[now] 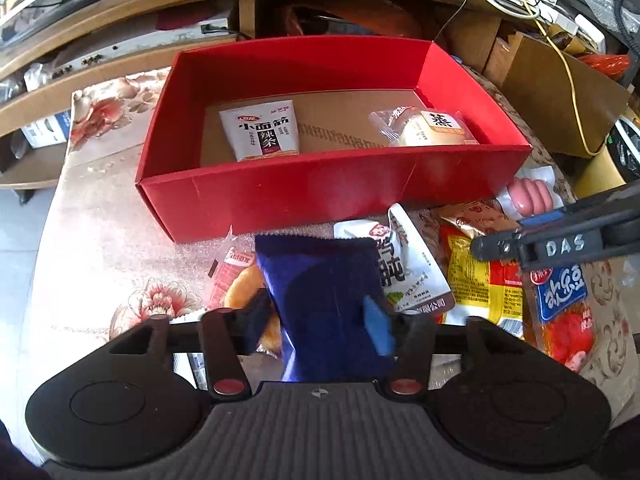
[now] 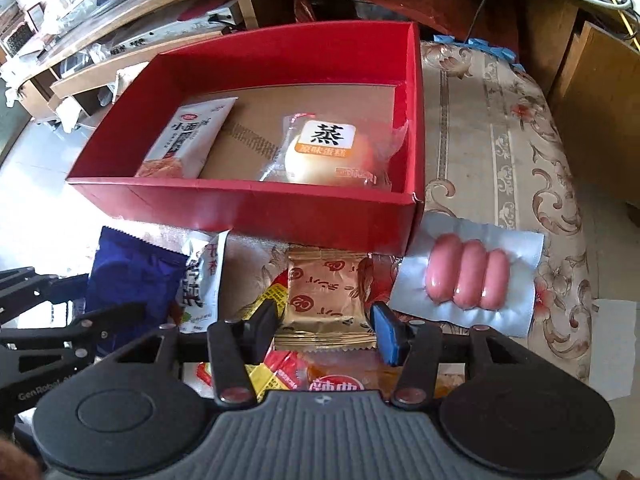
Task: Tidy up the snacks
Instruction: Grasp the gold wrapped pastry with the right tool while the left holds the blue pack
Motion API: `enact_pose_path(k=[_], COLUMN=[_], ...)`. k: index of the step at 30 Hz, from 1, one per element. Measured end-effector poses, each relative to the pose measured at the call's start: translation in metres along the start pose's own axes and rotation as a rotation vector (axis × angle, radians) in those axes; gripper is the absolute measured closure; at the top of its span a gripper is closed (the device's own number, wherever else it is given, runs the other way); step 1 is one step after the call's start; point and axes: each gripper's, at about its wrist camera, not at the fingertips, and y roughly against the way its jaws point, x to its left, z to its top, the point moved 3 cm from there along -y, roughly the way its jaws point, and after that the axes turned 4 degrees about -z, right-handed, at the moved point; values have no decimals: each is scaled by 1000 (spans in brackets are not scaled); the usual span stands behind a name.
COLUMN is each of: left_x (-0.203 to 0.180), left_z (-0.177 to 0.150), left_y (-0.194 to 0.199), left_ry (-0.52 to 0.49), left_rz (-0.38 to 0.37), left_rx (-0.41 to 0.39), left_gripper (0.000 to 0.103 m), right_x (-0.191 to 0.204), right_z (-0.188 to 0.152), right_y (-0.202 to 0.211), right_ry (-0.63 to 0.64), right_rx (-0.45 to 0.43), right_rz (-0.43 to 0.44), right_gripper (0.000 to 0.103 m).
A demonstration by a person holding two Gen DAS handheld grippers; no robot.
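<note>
Ahead of both my tools sits the red box (image 1: 332, 192), open-topped on the floral tabletop (image 1: 108, 216), its long side running across my view. Inside it, on a brown cardboard floor, lie two snacks: a white spicy-strip packet (image 1: 262, 130) toward the left end, lying flat with its long axis running away from me, and a clear-wrapped steamed cake (image 2: 326, 150) toward the right end, label up. My left tool (image 1: 316, 326) is clenched on the blue snack bag (image 1: 324, 300), whose long axis points straight ahead toward the box wall, serrated far edge just short of it. Left of that bag a bread packet (image 1: 240, 280) peeks out; right of it lies a white bag with black characters (image 1: 404, 264), then a yellow and red pouch (image 1: 476, 276). My right tool (image 2: 326, 330) has its jaws spread around the near end of a gold wrapped cake (image 2: 326, 292) (whether the pads actually touch it I cannot tell), its length aimed at the box. To the right of that tool lies a silver pack of three pink sausages (image 2: 466, 280), pointing forward too.
</note>
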Motion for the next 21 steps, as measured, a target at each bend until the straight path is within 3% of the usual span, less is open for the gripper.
enact_pose_path(k=[4, 5, 8, 10, 11, 12, 17, 21], left_x=[-9, -11, -14, -13, -12, -11, -11, -11], left_z=[0, -1, -4, -4, -4, -5, -12, -20], left_y=[-6, -7, -2, 2, 4, 7, 22, 25], left_ry=[-37, -49, -76, -66, -58, -49, -21, 8], left_rz=[50, 68, 105, 107, 106, 103, 90, 79], left_rx=[0, -1, -9, -18, -24, -27, -31, -15], left_gripper=[33, 38, 53, 58, 62, 63, 73, 74], right_x=[3, 3, 7, 11, 11, 10, 3, 5], right_z=[4, 6, 10, 8, 7, 6, -3, -8], right_y=[-8, -11, -15, -15, -14, -11, 1, 12], right_ry=[17, 18, 37, 65, 68, 62, 67, 76], right_rx=[12, 4, -16, -29, -27, -22, -25, -44], right_rz=[-10, -23, -47, -58, -51, -39, -33, -18], right_gripper=[48, 43, 41, 47, 58, 61, 64, 64])
